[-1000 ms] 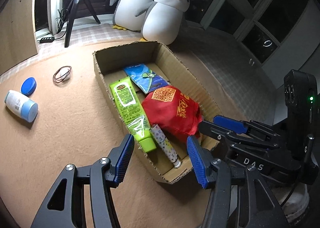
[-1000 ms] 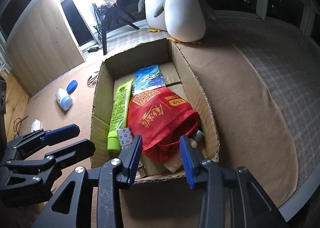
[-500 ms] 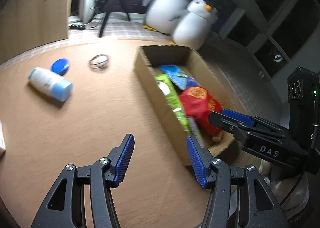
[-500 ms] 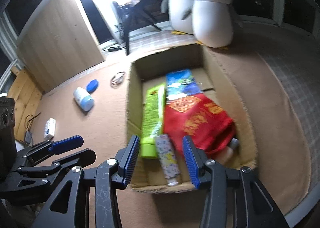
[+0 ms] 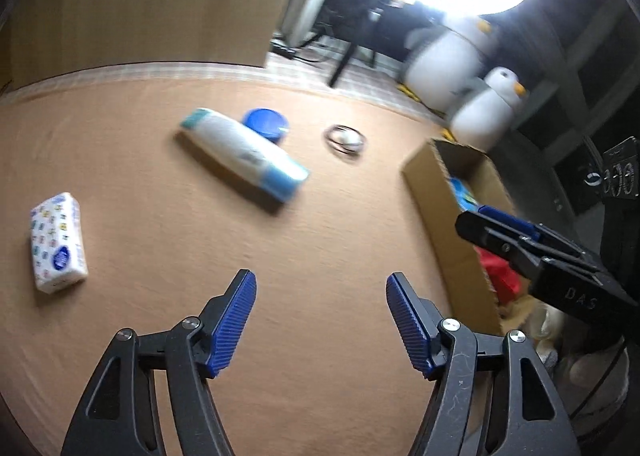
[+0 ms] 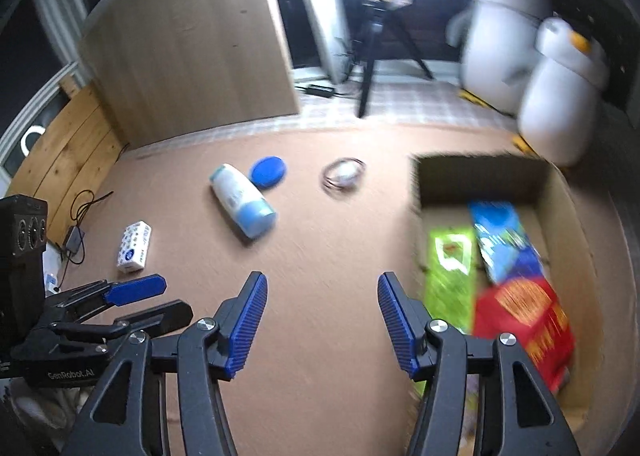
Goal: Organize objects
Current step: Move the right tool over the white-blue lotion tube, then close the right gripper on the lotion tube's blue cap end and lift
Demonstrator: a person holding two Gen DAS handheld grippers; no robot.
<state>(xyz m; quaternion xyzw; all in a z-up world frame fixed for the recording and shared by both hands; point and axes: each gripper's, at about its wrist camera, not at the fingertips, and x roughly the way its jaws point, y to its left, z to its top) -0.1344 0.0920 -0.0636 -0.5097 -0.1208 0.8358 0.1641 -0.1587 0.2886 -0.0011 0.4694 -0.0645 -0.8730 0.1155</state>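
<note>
A white bottle with a blue end lies on the tan mat beside a blue lid and a coil of rings. A white tissue pack lies to the left. The cardboard box at right holds a green tube, a blue packet and a red pouch. My left gripper is open and empty above the mat. My right gripper is open and empty left of the box.
Two plush penguins stand behind the box. A ring light on a tripod and a wooden panel stand at the back. A power strip and cables lie at the far left.
Both grippers have swung left, away from the box and toward the loose things on the mat. The tissue pack has come into view. Both stay open and empty.
</note>
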